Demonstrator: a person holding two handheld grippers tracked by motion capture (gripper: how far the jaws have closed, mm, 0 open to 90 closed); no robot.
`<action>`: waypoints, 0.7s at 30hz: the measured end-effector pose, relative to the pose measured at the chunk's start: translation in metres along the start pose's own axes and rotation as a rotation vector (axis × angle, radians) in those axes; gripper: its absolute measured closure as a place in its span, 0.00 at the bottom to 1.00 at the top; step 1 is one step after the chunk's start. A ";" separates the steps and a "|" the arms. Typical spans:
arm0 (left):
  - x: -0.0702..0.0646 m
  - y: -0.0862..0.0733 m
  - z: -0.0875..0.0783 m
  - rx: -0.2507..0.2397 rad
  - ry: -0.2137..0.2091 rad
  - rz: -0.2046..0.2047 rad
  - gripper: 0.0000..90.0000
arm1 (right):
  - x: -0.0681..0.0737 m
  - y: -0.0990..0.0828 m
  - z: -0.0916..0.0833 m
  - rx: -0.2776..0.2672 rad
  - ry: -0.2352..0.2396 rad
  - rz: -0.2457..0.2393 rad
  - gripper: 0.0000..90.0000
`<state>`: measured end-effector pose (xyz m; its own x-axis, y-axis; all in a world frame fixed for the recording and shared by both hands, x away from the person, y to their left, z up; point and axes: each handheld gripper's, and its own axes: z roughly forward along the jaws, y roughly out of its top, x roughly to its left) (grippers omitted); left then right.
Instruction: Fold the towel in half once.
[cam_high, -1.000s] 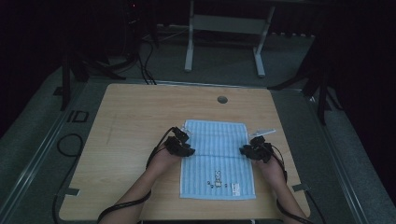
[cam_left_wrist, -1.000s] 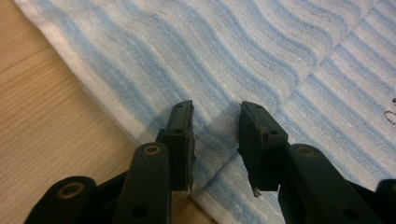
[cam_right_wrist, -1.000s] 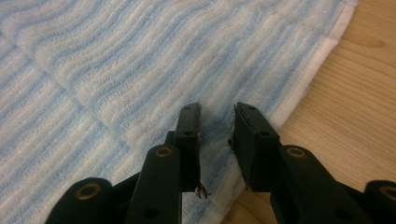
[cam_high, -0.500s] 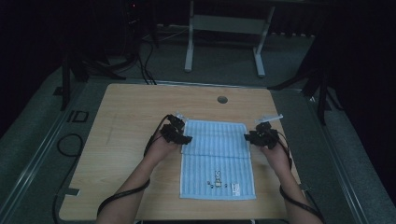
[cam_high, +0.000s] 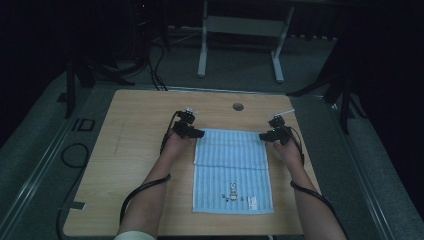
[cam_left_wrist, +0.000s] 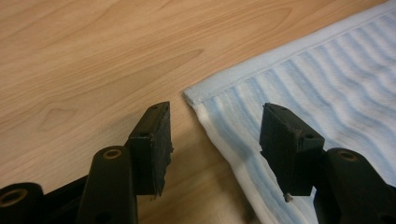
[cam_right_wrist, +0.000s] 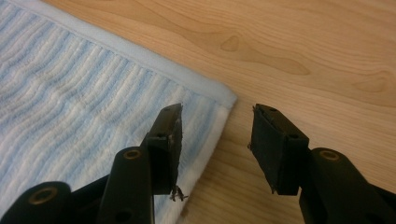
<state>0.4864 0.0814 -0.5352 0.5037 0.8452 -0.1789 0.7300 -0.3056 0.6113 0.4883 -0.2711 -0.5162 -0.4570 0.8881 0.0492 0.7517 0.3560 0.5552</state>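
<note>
A light blue striped towel (cam_high: 232, 170) lies flat on the wooden table (cam_high: 135, 150), with a cross line at its middle and a small print near its near edge. My left gripper (cam_high: 196, 132) stands open at the towel's far left corner. In the left gripper view the towel (cam_left_wrist: 299, 79) has its side edge between the jaws of that gripper (cam_left_wrist: 215, 112), and the pads do not press on it. My right gripper (cam_high: 266, 135) is open at the far right corner. Its jaws (cam_right_wrist: 217, 112) straddle the towel (cam_right_wrist: 88, 93) there. Both pairs of jaws have just been opening.
A round hole (cam_high: 238, 106) sits in the tabletop near its far edge. Beyond the table stands a metal frame (cam_high: 240, 30). Cables (cam_high: 75, 155) lie on the floor at the left. Bare wood runs along both sides of the towel.
Both hands have moved away from the person, from the towel's middle to its far corners. Both pairs of jaws have spread apart.
</note>
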 end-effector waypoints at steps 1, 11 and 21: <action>0.000 0.000 0.003 0.006 0.002 0.002 0.48 | 0.000 0.001 0.002 0.006 0.002 0.008 0.58; -0.001 0.005 0.014 0.012 0.036 0.024 0.59 | 0.010 0.006 0.021 0.066 -0.035 -0.026 0.78; -0.016 0.007 0.003 -0.025 0.020 0.087 0.98 | 0.016 0.006 0.008 0.030 -0.008 -0.049 0.97</action>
<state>0.4849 0.0640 -0.5302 0.5551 0.8246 -0.1089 0.6719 -0.3673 0.6432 0.4892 -0.2521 -0.5188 -0.4900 0.8716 0.0155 0.7425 0.4080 0.5312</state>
